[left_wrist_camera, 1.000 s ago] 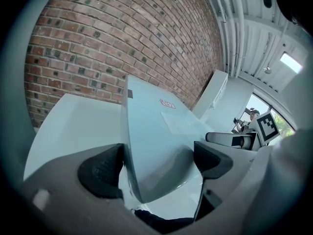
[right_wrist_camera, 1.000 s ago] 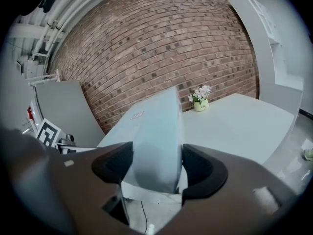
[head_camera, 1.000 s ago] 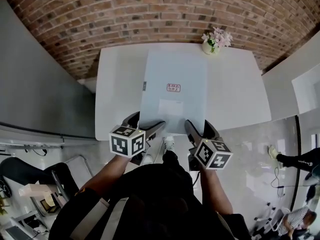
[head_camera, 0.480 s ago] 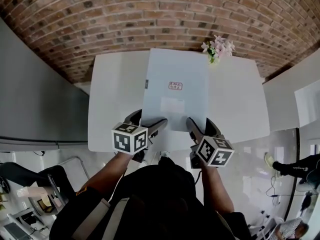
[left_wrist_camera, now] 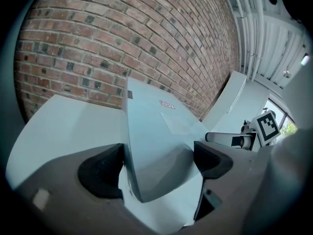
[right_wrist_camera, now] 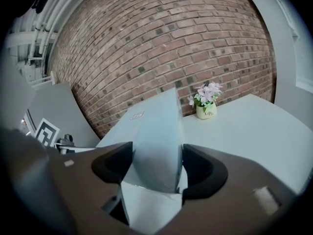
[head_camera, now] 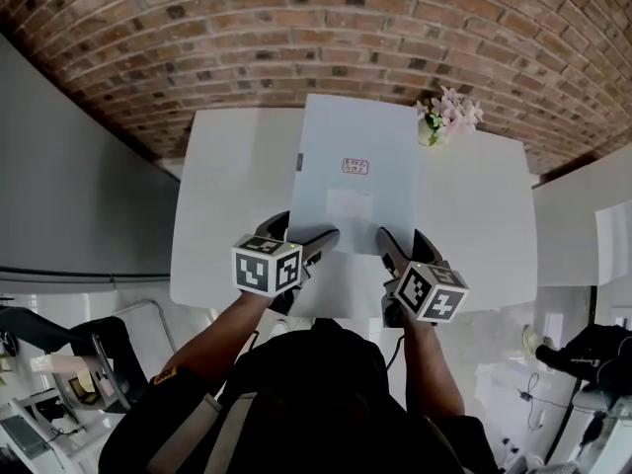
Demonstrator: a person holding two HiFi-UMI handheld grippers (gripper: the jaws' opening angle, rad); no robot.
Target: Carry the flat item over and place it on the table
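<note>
The flat item (head_camera: pixel 355 191) is a thin pale grey-blue panel with a small red-printed label. It hangs over the white table (head_camera: pixel 227 196), held by its near edge. My left gripper (head_camera: pixel 314 241) is shut on the near-left corner and my right gripper (head_camera: pixel 387 241) on the near-right corner. In the left gripper view the panel (left_wrist_camera: pixel 156 141) fills the gap between the jaws of the gripper (left_wrist_camera: pixel 159 163). The right gripper view shows the same panel (right_wrist_camera: pixel 156 131) wedged in that gripper (right_wrist_camera: pixel 156 168). Whether the far edge touches the table is hidden.
A small pot of pink flowers (head_camera: pixel 442 121) stands at the table's back right, close to the panel's far corner, also seen as flower pot (right_wrist_camera: pixel 205 106). A brick wall (head_camera: pixel 296 38) runs behind the table. Grey partitions flank both sides.
The person has stepped closer to the table. Both grippers and the panel have moved forward, so the panel now reaches farther over the tabletop towards the wall and the flowers.
</note>
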